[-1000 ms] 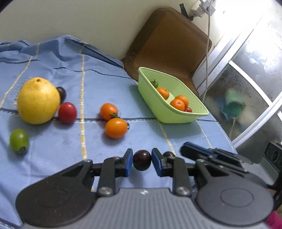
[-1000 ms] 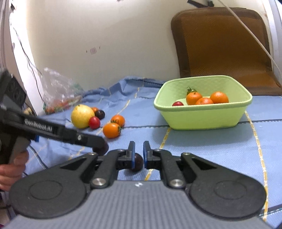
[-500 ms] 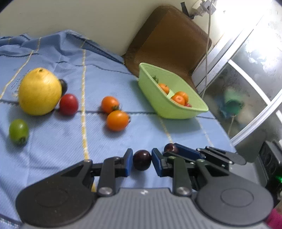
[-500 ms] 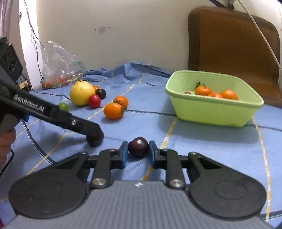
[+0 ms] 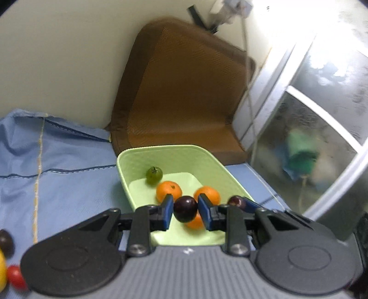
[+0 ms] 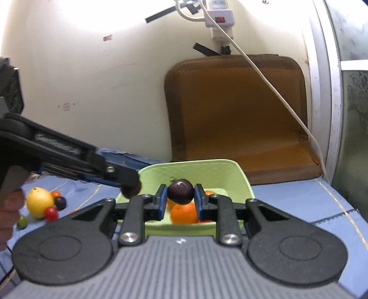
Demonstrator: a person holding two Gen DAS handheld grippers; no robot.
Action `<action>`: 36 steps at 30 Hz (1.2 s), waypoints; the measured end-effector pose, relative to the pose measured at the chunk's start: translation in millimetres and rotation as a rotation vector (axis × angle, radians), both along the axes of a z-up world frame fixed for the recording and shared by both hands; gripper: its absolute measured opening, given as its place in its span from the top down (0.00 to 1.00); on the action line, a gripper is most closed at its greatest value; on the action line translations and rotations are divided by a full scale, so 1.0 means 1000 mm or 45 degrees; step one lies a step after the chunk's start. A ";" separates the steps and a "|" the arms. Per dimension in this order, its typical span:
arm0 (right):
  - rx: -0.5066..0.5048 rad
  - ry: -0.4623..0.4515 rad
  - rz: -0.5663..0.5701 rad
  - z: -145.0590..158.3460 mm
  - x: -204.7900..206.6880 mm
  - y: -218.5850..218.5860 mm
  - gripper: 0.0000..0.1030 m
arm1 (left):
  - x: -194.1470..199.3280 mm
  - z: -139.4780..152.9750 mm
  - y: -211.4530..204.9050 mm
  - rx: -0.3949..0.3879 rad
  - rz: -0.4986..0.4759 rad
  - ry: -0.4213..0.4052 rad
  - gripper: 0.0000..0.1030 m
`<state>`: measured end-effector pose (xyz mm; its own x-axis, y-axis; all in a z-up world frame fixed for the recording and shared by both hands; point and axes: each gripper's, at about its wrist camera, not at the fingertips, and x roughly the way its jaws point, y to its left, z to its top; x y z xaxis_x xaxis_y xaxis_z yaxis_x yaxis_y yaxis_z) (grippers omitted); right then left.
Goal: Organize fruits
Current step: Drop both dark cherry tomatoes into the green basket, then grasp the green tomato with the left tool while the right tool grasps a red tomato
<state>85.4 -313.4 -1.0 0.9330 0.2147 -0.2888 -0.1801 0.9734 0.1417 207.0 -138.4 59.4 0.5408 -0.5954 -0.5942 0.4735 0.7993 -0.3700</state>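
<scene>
So your left gripper has its fingers pinching a dark purple tomato right over the green basket. Your right gripper pinches another dark tomato between its blue pads, also above that basket.

this looks like a room in a home, not a lab or shop. the landmark is a brown woven cushion propped upright against a cream painted wall. just above the cushion a white power strip hangs on that wall, its cord trailing down across the cushion. in front of the cushion lies a creased blue cloth with yellow stripes. right of the cushion stands a frosted glass door in a pale frame.
</scene>
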 end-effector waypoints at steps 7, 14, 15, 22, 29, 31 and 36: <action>0.004 0.041 0.064 -0.013 0.011 0.004 0.71 | 0.005 -0.016 -0.007 0.082 0.060 0.021 0.57; 0.131 -0.050 0.031 -0.004 -0.003 -0.009 0.69 | -0.031 0.026 0.070 -0.054 0.210 -0.120 0.58; 0.146 -0.052 0.042 -0.003 -0.005 -0.008 0.69 | -0.038 0.031 0.085 -0.068 0.241 -0.139 0.58; 0.205 -0.012 0.213 0.010 -0.014 0.017 0.69 | -0.092 0.023 0.177 -0.067 0.438 -0.172 0.59; 0.147 0.107 0.399 0.007 -0.011 0.074 0.69 | -0.125 -0.013 0.230 -0.042 0.552 -0.113 0.59; 0.103 0.128 0.453 0.006 -0.011 0.093 0.69 | -0.129 -0.022 0.240 -0.049 0.565 -0.085 0.59; -0.121 0.139 0.579 0.004 -0.002 0.149 0.68 | -0.135 -0.037 0.235 0.006 0.519 -0.091 0.56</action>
<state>83.9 -164.0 2.9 0.7136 0.5621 -0.4181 -0.5798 0.8089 0.0978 72.4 96.3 22.3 0.7718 -0.3214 -0.5487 0.1420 0.9282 -0.3440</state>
